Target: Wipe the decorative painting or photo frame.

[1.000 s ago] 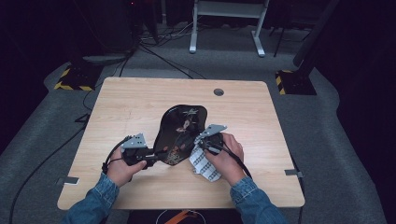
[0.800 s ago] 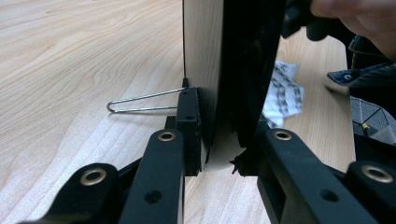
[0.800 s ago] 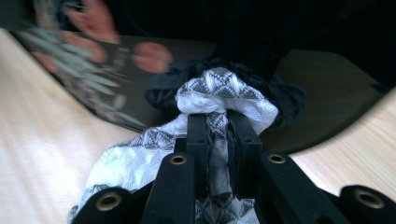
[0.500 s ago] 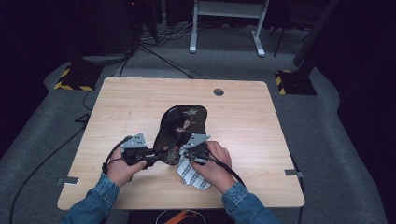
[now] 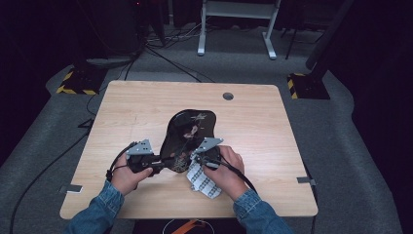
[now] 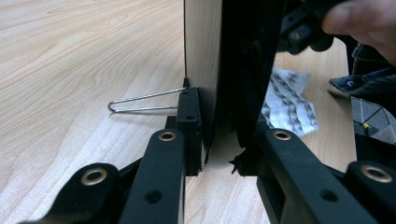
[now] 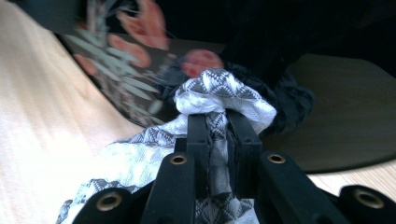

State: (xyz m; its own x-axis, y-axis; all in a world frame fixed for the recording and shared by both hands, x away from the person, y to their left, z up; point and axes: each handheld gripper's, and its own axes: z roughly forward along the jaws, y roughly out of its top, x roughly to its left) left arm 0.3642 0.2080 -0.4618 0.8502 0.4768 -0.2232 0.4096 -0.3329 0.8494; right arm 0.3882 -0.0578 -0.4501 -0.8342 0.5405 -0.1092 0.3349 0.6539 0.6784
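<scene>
Dim room, dark floor with cables and a desk frame behind; work sits on a pale wooden table (image 5: 146, 107).

Things in hand: a black bag (image 5: 187, 131) with a floral print lies at the table's middle, its near edge lifted by the grippers. A white cloth (image 5: 202, 178) with a black pattern lies at the near edge, just beside the bag's mouth.

Left gripper (image 6: 219, 149): jaws clenched on the near edge of the bag; in the left gripper view one side of the opening stands upright between them. A thin wire loop (image 6: 140, 103) lies flat on the table just past that jaw; what it belongs to I cannot tell.

Right gripper (image 7: 217, 126): jaws clenched on a bunched fold of the cloth, pointed at the bag's dark opening.

Step, as judged: stuffing the cloth into the bag while the left gripper holds the mouth open. Most of the cloth is still outside.

Next move calls for: pushing the pinched fold deeper past the rim, left grip kept firm so the mouth does not collapse.

Hard to make out: the bag's inside is black, with no depth visible. The right hand (image 5: 226, 168) covers part of the cloth in the high view. The print is blurred in the right gripper view.
</scene>
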